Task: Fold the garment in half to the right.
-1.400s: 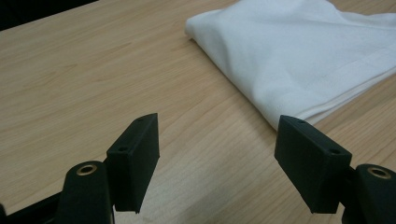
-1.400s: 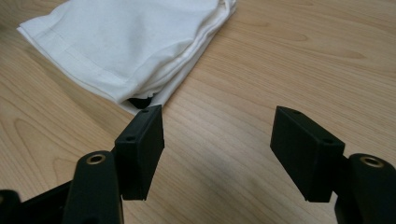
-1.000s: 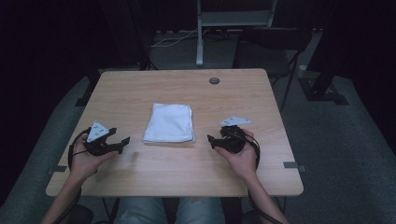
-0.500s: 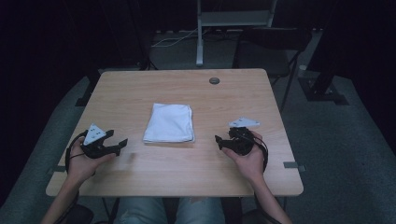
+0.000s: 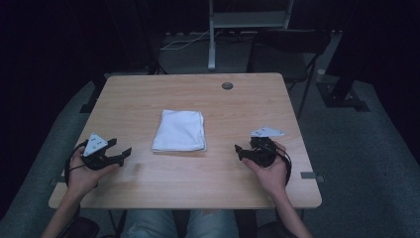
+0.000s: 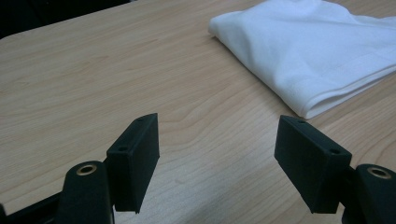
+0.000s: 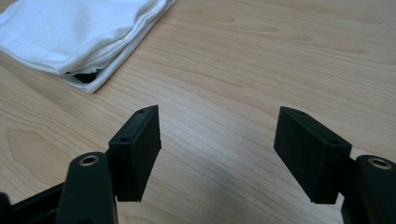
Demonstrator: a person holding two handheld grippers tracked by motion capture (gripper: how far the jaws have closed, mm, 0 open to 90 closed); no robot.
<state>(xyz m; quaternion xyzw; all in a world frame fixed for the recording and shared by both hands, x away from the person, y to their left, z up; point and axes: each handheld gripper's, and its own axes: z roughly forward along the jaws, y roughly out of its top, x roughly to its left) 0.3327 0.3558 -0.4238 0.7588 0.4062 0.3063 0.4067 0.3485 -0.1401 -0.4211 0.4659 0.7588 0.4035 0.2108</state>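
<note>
Right claw (image 5: 241,151) slid rightward from folded cloth (image 5: 179,130).

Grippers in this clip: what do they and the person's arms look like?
Both are black two-jaw tools. The left gripper and the right gripper each carry a pale grey three-cornered plate on top and trail a black cable looping around the hand. Up close, the jaws end in flat, matte black rectangular pads with small screw holes, on arms with brass-ringed pivots. Forearms are bare, without sleeves.

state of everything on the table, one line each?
Towel: folded, flat on table, untouched.
Left gripper: open, nothing between jaws, clear of towel.
Right gripper: open, nothing between jaws, clear of towel.
</note>
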